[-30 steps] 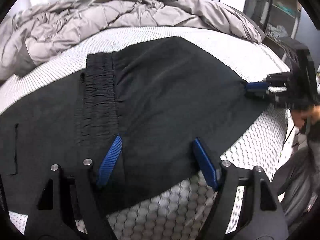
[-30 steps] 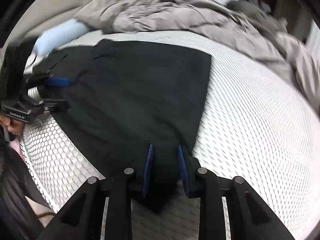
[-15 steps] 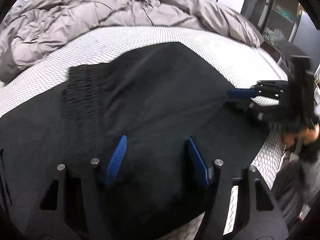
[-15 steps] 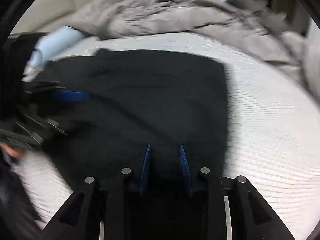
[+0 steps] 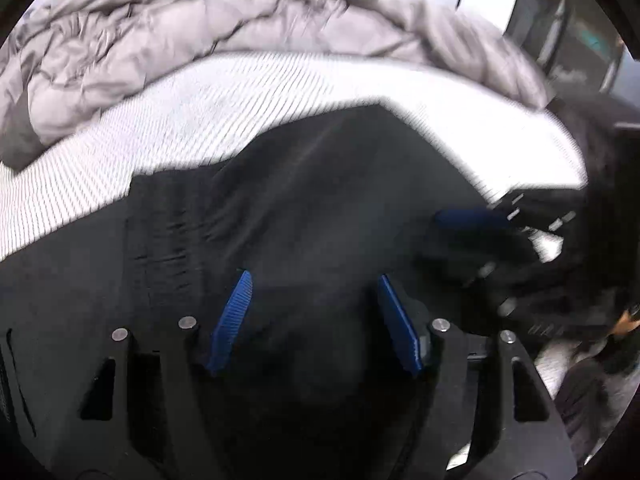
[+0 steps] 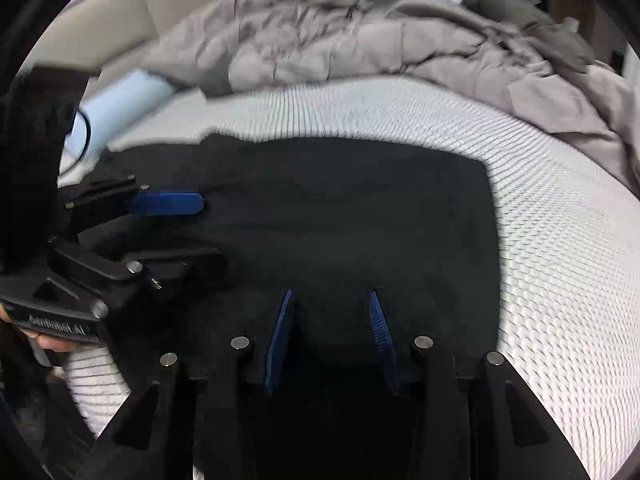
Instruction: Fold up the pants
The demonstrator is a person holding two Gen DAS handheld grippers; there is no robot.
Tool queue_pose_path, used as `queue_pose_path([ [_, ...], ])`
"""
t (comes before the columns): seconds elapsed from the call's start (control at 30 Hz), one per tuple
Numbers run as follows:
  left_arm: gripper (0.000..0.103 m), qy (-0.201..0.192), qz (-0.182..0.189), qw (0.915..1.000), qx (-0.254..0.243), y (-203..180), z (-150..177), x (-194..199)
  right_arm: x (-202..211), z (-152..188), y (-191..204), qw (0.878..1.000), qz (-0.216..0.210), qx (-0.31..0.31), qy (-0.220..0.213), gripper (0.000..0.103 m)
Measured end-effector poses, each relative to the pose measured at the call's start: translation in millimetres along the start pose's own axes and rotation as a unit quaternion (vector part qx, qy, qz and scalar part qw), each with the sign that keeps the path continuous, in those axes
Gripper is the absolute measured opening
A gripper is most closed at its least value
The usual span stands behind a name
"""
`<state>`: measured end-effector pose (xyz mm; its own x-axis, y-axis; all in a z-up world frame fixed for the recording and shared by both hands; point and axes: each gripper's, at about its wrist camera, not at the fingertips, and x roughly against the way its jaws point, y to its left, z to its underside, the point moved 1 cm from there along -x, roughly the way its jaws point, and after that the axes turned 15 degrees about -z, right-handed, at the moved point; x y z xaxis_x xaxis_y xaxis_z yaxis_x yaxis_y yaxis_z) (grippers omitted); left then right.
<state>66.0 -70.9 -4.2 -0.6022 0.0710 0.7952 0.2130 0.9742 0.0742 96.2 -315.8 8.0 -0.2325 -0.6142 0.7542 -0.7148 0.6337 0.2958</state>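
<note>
Directly beneath both claws, pants.

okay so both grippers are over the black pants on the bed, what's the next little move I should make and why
Probably lower both grippers and close them on the near edge of the black pants. The left gripper and the right gripper both stand open, with dark cloth between their pads but not pinched. The pants lie mostly flat on the white mattress, so gripping that edge would let you carry it over for the fold.
</note>
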Motion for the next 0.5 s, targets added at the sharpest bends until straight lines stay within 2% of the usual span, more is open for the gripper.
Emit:
queue_pose_path([
  [0.1, 0.060, -0.006, 0.009, 0.9999, -0.007, 7, 2, 5, 4, 3, -13, 0.998, 0.060, 0.005, 0.012, 0.040],
  [0.2, 0.060, 0.007, -0.010, 0.9999, 0.002, 9, 6, 17, 22, 10, -39, 0.990, 0.140, -0.016, 0.001, 0.040],
  [0.23, 0.060, 0.004, -0.015, 0.9999, 0.004, 8, 7, 24, 33, 11, -48, 0.989, 0.136, -0.044, -0.021, 0.040],
  [0.3, 0.062, -0.030, 0.003, 0.9995, -0.001, 1, 2, 44, 49, 10, -51, 0.992, 0.088, -0.072, -0.060, 0.040],
  [0.33, 0.065, -0.047, 0.010, 0.9988, -0.003, -2, -4, 49, 51, 6, -44, 0.993, 0.069, -0.064, -0.068, 0.041],
  [0.37, 0.073, -0.061, 0.013, 0.9981, -0.006, -8, -12, 49, 49, 3, -37, 0.995, 0.058, -0.052, -0.066, 0.044],
  [0.4, 0.077, -0.061, 0.014, 0.9980, -0.009, -12, -16, 45, 41, -3, -29, 0.996, 0.046, -0.037, -0.059, 0.044],
  [0.43, 0.077, -0.052, 0.020, 0.9983, -0.013, -15, -19, 36, 35, -6, -26, 0.997, 0.040, -0.035, -0.055, 0.044],
  [0.47, 0.077, -0.029, 0.021, 0.9993, -0.014, -15, -19, 21, 25, -10, -26, 0.998, 0.028, -0.041, -0.049, 0.044],
  [0.5, 0.072, 0.007, 0.007, 0.9999, -0.008, -13, -16, 3, 12, -11, -31, 0.997, 0.008, -0.064, -0.038, 0.044],
])
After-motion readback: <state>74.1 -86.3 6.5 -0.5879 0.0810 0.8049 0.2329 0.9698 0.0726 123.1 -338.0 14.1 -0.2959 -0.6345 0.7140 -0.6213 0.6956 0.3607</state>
